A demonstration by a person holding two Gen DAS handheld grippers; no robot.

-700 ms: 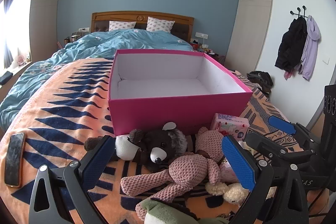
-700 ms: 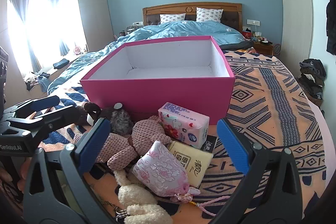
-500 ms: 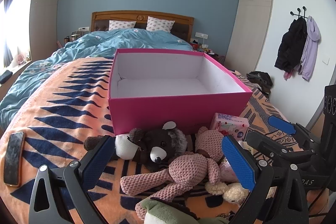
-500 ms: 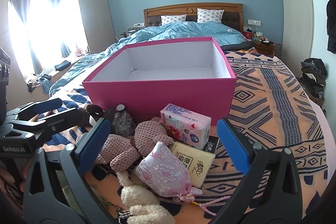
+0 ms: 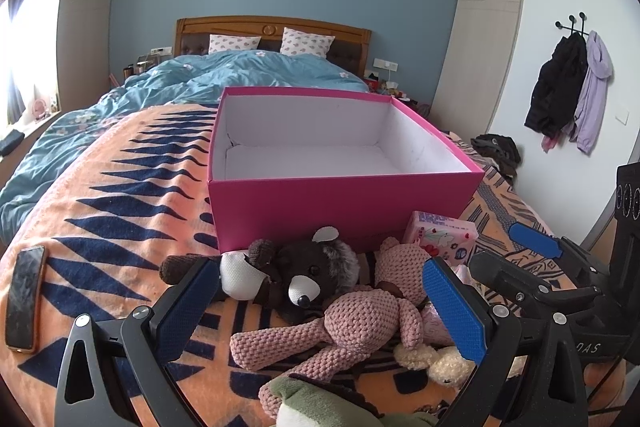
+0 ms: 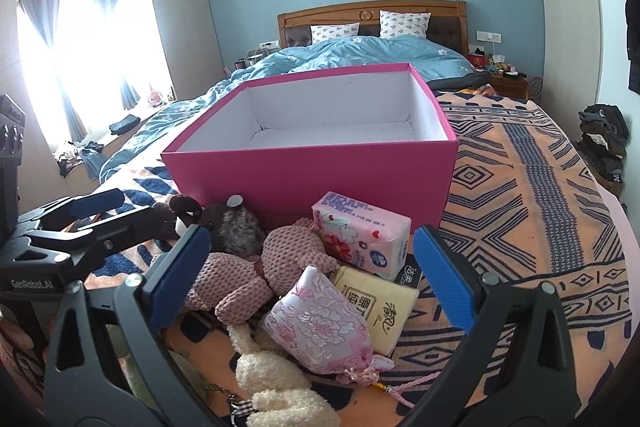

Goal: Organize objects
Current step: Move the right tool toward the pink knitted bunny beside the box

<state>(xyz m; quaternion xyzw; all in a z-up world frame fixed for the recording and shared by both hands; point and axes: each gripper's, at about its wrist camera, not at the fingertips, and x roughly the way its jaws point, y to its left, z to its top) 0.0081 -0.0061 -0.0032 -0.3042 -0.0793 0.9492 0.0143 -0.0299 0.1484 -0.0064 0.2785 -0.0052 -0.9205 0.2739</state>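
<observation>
**Hovering over the toy pile, both grippers wide open**

Holding both tools w/ jaws spread fully apart, we grip nothing. Our left gripper [image 5: 320, 311] hangs above the pink knitted toy [image 5: 360, 323], which lies between its blue pads w/o touching them. Our right gripper [image 6: 316, 279] hangs above the pink floral pouch [image 6: 320, 323], also not touching.

Nearest us: a green plush [image 5: 320, 403] at the bottom edge of the left view and a cream fuzzy toy [image 6: 276, 383] just beside the pouch. Next, a yellow tissue pack [image 6: 380, 307] partly under the pouch. The brown bear [image 5: 304, 275] lies against the knitted toy, its head near the box front. A pink tissue pack [image 6: 360, 235] rests tilted just in front of the box.

Behind the pile sits the pink box [image 5: 340, 203], open-topped, white inside, on the orange patterned blanket [image 5: 100, 211]. A phone [image 5: 24, 299] lies well apart, at the blanket's left edge. Further back: blue duvet [image 5: 240, 75], two pillows [image 5: 306, 41], wooden headboard, three framed pics on the blue wall. Coats [image 5: 568, 87] hang on the right wall.
</observation>
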